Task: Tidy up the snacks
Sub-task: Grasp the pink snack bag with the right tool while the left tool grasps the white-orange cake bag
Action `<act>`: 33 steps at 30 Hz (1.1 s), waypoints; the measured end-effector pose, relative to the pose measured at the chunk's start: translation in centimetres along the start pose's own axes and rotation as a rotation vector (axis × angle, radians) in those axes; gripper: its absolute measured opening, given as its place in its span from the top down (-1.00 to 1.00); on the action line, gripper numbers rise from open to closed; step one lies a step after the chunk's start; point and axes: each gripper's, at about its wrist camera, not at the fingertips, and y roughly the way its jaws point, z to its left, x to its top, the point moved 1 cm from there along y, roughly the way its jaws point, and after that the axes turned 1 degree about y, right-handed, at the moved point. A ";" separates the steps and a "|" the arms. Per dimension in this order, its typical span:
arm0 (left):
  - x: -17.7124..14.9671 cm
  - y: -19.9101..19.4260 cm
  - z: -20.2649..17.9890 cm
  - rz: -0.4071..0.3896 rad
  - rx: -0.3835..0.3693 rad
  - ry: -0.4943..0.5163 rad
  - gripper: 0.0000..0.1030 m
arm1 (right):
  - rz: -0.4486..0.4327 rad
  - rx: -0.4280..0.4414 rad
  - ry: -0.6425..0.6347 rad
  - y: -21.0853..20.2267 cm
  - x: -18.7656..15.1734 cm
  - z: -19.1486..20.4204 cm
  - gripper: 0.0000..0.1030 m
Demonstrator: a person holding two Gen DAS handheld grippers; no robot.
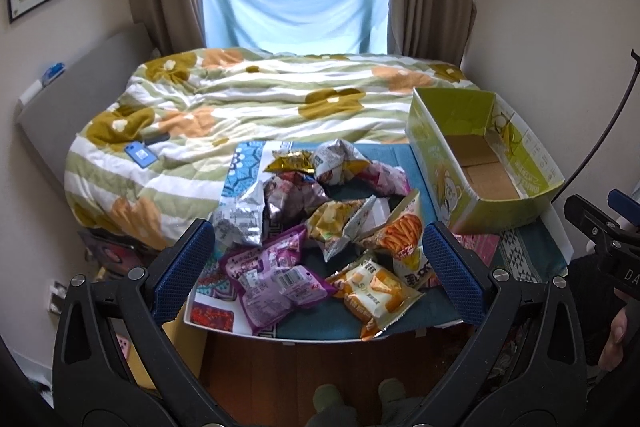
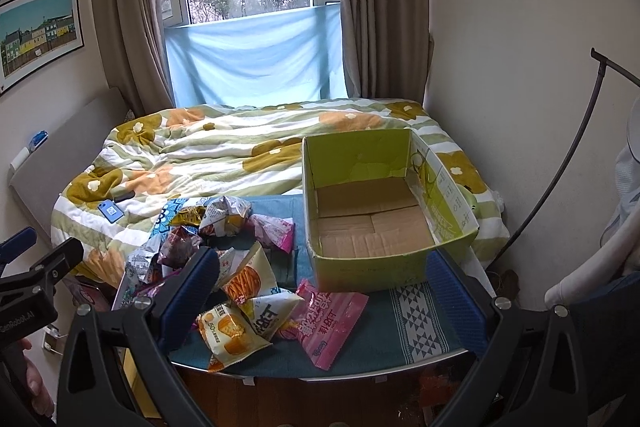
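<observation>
A heap of snack bags (image 1: 316,223) lies on a teal patterned cloth (image 1: 328,323) over a small table at the foot of the bed; the heap also shows in the right wrist view (image 2: 224,251). An empty green cardboard box (image 1: 480,163) stands right of the heap, seen too in the right wrist view (image 2: 376,211). A pink bag (image 2: 328,323) lies flat in front of the box, beside an orange bag (image 2: 232,335). My left gripper (image 1: 316,267) is open above the near bags, holding nothing. My right gripper (image 2: 320,291) is open and empty above the pink bag.
A bed with a flowered quilt (image 1: 248,107) fills the space behind the table, with a blue phone (image 1: 138,153) on it. Window and curtains stand at the back, a wall at the right. Wooden floor (image 1: 320,367) lies below the table's front edge.
</observation>
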 end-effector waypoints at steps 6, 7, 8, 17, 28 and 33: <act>-3.9 4.7 -1.4 0.127 0.017 -0.108 -0.99 | 0.110 0.089 -0.007 4.6 -3.2 -3.0 -0.99; -4.6 5.7 -1.8 0.146 0.026 -0.130 -0.99 | 0.130 0.104 -0.013 5.6 -3.7 -3.4 -0.99; -5.2 6.5 -2.2 0.162 0.033 -0.153 -0.99 | 0.152 0.123 -0.018 6.6 -4.3 -3.9 -0.99; -9.5 14.4 -5.2 0.266 0.096 -0.310 -0.99 | 0.283 0.270 -0.134 15.0 -8.5 -6.3 -0.99; -11.0 20.1 -5.5 0.324 0.169 -0.384 -0.99 | 0.343 0.423 -0.212 20.5 -10.5 -5.3 -0.99; -11.3 21.5 -5.6 0.354 0.166 -0.395 -0.91 | 0.352 0.445 -0.265 21.7 -10.5 -4.3 -0.99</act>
